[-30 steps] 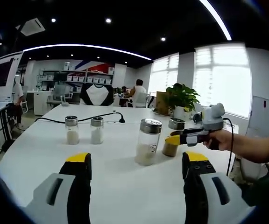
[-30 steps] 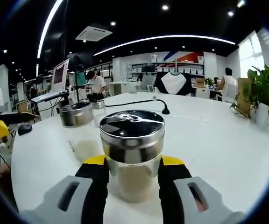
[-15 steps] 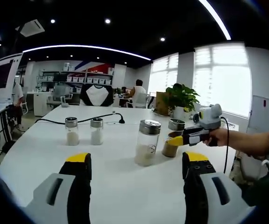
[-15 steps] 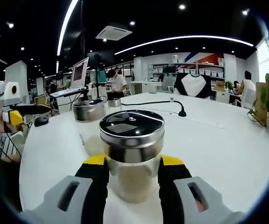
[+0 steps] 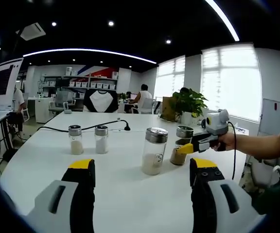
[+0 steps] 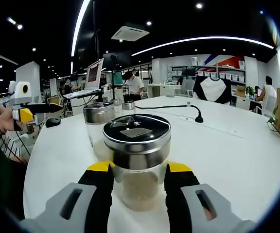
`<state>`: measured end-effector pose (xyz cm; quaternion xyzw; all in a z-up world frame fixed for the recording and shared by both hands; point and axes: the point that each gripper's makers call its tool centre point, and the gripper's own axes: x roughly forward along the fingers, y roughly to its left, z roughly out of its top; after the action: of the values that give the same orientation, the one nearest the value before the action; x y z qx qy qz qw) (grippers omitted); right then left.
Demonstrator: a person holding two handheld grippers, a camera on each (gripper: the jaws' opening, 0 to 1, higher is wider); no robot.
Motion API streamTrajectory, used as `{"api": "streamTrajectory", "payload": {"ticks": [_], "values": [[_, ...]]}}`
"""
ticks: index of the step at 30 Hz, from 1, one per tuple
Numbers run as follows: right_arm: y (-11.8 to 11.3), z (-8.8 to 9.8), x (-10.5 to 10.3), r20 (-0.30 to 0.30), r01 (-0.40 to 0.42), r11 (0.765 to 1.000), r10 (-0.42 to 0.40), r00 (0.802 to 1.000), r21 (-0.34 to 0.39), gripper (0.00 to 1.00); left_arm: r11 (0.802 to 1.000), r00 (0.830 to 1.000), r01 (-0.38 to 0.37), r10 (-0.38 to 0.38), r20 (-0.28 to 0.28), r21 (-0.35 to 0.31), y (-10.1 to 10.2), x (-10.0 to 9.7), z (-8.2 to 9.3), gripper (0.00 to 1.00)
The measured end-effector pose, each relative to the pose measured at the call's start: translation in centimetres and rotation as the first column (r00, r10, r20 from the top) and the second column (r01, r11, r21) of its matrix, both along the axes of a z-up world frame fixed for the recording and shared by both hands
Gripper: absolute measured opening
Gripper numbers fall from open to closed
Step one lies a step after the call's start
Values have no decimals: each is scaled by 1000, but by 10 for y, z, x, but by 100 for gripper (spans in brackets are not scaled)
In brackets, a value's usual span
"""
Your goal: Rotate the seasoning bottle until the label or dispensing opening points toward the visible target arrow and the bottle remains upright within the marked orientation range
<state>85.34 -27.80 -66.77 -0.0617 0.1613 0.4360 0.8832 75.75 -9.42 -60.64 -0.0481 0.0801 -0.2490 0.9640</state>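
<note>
The seasoning bottle [image 6: 137, 167], glass with a steel lid and brownish powder inside, stands upright on the white table [image 6: 227, 150]. My right gripper [image 6: 139, 171] is shut on it, one yellow-tipped jaw on each side of the glass. In the left gripper view the same bottle [image 5: 180, 145] stands right of centre, with the right gripper [image 5: 187, 147] and a hand [image 5: 227, 141] reaching in from the right. My left gripper [image 5: 142, 166] hangs open above the near table with nothing between its jaws. It also shows as the left gripper [image 6: 27, 114] at the left edge.
A taller steel-lidded jar of pale powder [image 5: 154, 150] stands just left of the held bottle; it appears again as the jar [image 6: 99, 115]. Two small shakers [image 5: 87, 140] stand further left. A black cable [image 5: 89, 127] crosses the far table. A potted plant [image 5: 188, 104] sits at the back right.
The right gripper has turned with the bottle in its grip, so the room has slid to the right in its view. In the left gripper view the hand and gripper swung slightly.
</note>
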Motion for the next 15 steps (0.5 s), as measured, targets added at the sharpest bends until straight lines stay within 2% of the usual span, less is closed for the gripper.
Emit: {"api": "streamTrajectory", "payload": {"ticks": [15], "values": [[1,0,0,-1,-21,1000,21,1000,-1,40,1000,1000,4,-4,-4,1,-1,1,-2,84]]}}
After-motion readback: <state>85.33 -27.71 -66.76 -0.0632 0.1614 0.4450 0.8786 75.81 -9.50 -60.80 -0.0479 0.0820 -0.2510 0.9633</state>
